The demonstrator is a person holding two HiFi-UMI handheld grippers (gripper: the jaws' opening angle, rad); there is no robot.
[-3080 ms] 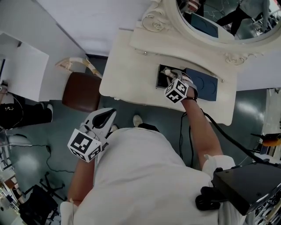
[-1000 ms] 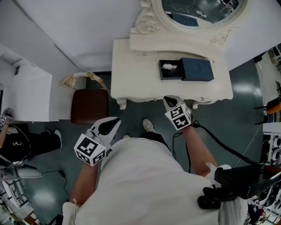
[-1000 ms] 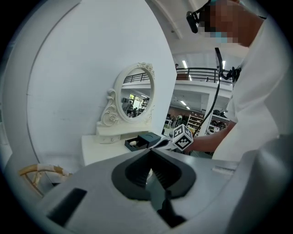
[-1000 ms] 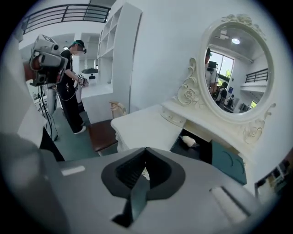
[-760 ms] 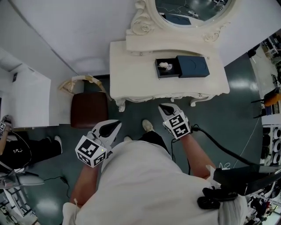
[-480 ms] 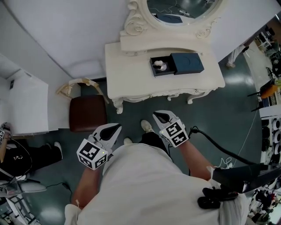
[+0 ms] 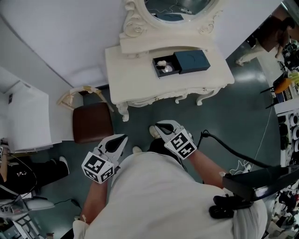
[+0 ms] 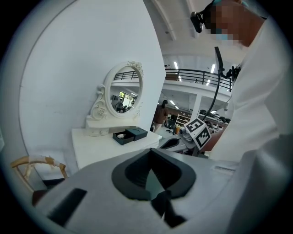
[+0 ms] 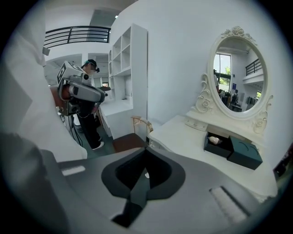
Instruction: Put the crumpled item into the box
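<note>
- The box (image 7: 161, 68) sits open on the cream counter (image 7: 135, 79), close to the back edge and right of the middle, just in front of the mirror (image 7: 175, 7) base.
- The crumpled item (image 7: 162, 64), small and white, lies inside the box.
- The dark blue lid (image 7: 192, 60) lies flat against the box's right side, nearer the counter's right edge.
- Left gripper (image 7: 119, 139): fingers (image 8: 100, 183) pressed together with nothing between them, held over the floor (image 7: 229, 107) well short of the counter's front edge.
- Right gripper (image 7: 160, 126): fingers (image 9: 192, 192) also pressed together and empty, over the floor in front of the counter's front edge and well apart from the box.
- Open dark floor runs between both grippers and the counter's scalloped front edge and legs.
- A brown stool (image 7: 92, 122) stands on the floor near the counter's front left corner, ahead of the left gripper.
- A white cabinet (image 7: 25, 116) stands further left.
- A black cable (image 7: 233, 151) trails across the floor on the right.
- The only print is the black and white square pattern on each gripper's cube (image 7: 181, 144); no words can be read.
</note>
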